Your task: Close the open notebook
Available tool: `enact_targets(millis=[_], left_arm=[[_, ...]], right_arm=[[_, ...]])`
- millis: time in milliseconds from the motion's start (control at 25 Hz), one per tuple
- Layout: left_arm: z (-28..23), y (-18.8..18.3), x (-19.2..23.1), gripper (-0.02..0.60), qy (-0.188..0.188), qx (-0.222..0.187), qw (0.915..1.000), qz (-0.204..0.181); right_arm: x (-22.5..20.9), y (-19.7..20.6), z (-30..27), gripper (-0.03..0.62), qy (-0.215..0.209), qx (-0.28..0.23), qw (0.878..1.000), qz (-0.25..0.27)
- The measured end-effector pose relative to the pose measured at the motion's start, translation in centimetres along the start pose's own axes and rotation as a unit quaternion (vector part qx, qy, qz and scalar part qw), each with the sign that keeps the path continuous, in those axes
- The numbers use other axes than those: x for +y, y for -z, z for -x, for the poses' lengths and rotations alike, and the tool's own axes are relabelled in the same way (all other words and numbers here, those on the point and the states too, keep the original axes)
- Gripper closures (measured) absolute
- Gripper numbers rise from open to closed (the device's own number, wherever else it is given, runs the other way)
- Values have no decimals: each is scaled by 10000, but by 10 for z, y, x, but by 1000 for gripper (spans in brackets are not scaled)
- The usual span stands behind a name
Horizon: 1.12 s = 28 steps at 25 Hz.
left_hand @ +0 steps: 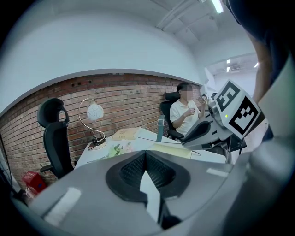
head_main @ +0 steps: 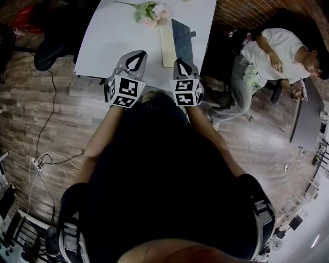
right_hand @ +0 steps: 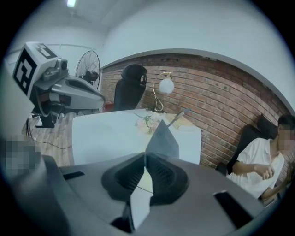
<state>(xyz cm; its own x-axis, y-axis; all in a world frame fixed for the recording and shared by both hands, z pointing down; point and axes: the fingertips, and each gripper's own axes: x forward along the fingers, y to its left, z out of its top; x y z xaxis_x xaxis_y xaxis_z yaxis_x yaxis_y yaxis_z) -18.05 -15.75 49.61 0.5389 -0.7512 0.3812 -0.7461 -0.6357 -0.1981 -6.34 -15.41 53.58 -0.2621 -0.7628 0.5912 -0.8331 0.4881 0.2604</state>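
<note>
The open notebook lies at the right side of the white table, its cream page flat and its dark cover standing up on the right. In the right gripper view the cover rises just beyond the jaws. The page shows low in the left gripper view, beside the right gripper. My left gripper hovers over the table's near edge, left of the notebook, shut and empty. My right gripper sits at the notebook's near end, shut with nothing between its jaws.
A bunch of pale flowers lies at the table's far side, with a curved desk lamp behind it. A black office chair stands on the left. A person in a white shirt sits at the right. Cables trail on the wooden floor.
</note>
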Motion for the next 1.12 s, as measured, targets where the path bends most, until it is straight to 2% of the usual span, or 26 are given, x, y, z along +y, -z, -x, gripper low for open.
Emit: enact_targets(millis=[520,1120], left_arm=[[-1,-3,-8,575,-20,39,10000,-46],[9,5,2,575,-245,147,9996,14]], right_arm=[[0,1,1,572,-98,-17,10000,-5],[16,5,-12,572,-309,90,9993,206]])
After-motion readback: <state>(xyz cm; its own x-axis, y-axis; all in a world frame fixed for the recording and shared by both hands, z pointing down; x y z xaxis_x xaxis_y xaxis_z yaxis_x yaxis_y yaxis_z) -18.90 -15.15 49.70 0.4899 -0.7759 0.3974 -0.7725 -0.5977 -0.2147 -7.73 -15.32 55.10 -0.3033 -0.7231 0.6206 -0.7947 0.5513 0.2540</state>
